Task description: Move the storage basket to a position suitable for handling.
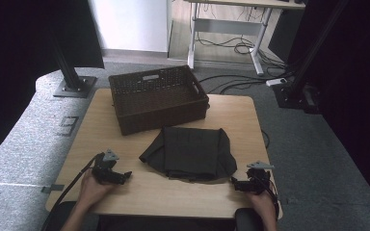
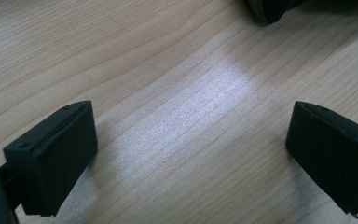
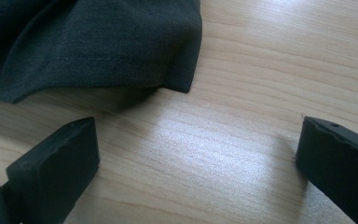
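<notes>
Beside the folded garment [image 1: 190, 153], left gripper [image 1: 125, 176] and right gripper [image 1: 235, 184] gape empty over bare table [image 1: 139, 197]

The surface [image 1: 101, 130] is a light wooden top with rounded corners. A dark woven basket [image 1: 158, 98] stands at its far edge. Just in front of the basket, near the middle, lies a folded dark cloth [image 1: 190, 153], flat on the wood with bare grain on either side.
</notes>
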A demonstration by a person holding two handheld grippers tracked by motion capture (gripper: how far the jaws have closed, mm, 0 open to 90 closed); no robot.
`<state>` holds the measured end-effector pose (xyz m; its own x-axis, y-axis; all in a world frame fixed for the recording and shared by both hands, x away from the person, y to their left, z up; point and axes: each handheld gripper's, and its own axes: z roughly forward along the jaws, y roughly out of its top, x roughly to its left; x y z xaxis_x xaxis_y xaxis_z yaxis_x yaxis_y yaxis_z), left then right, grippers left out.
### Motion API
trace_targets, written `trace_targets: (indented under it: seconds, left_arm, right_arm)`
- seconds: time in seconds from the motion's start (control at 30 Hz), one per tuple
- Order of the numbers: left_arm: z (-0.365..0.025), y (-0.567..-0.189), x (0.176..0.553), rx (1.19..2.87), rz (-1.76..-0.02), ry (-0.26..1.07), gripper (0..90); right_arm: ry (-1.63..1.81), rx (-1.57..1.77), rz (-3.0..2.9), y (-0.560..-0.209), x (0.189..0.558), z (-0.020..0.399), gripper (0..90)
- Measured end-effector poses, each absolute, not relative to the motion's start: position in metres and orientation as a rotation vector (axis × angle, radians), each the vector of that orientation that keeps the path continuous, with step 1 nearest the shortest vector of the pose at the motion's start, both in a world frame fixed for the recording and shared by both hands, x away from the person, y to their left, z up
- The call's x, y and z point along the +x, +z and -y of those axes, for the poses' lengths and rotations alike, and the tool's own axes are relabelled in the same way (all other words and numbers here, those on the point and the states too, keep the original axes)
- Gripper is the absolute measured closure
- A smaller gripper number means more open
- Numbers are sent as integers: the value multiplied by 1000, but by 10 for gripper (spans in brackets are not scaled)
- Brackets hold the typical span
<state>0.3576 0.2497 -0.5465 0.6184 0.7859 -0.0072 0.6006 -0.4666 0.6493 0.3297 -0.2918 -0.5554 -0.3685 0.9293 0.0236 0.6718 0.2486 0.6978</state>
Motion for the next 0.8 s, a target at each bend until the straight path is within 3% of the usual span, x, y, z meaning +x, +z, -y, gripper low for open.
trace_targets:
  seconds: [0.33,0.8]
  left_arm:
    - [-249,-534,361,2187,-1061,352,69]
    - [-228,-508,380,2184,-969,355,112]
  right_arm:
    - [907,1467,-2166,-551,330,292,4]
    - [986,1419,-2171,-525,338,283,105]
